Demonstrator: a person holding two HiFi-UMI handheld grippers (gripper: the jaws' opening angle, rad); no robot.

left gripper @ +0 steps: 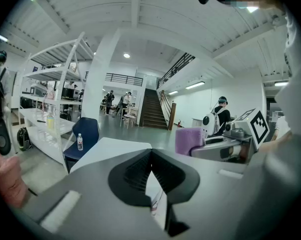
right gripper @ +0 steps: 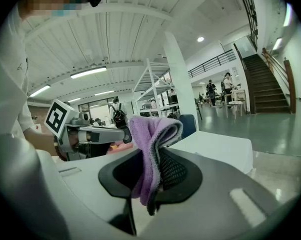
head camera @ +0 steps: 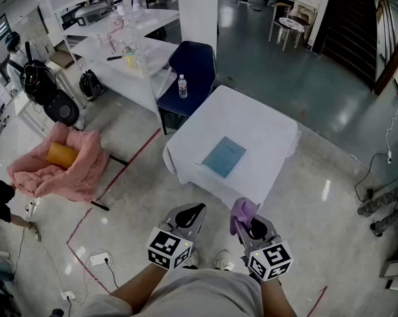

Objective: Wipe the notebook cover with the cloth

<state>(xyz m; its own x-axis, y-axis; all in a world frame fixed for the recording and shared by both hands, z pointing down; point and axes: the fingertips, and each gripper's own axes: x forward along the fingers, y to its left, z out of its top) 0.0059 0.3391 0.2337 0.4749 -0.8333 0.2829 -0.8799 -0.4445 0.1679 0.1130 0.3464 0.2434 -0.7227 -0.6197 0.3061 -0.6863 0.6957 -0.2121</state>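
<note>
A light blue notebook [head camera: 225, 156] lies flat on the white-clothed table [head camera: 258, 121], ahead of both grippers. My right gripper [head camera: 247, 219] is shut on a folded purple cloth [head camera: 242, 211], which sticks up between its jaws [right gripper: 151, 149]. The left gripper [head camera: 191, 214] is held beside it, jaws closed with nothing in them [left gripper: 150, 176]. Both are held near the person's body, short of the table's near edge. In the left gripper view the cloth [left gripper: 189, 140] and the right gripper show at the right.
A blue chair [head camera: 189, 71] with a water bottle [head camera: 182, 86] stands behind the table. A pink blanket heap [head camera: 60, 164] lies on the floor at left. White shelving and desks [head camera: 116, 41] fill the back left. Red tape lines [head camera: 113, 183] cross the floor.
</note>
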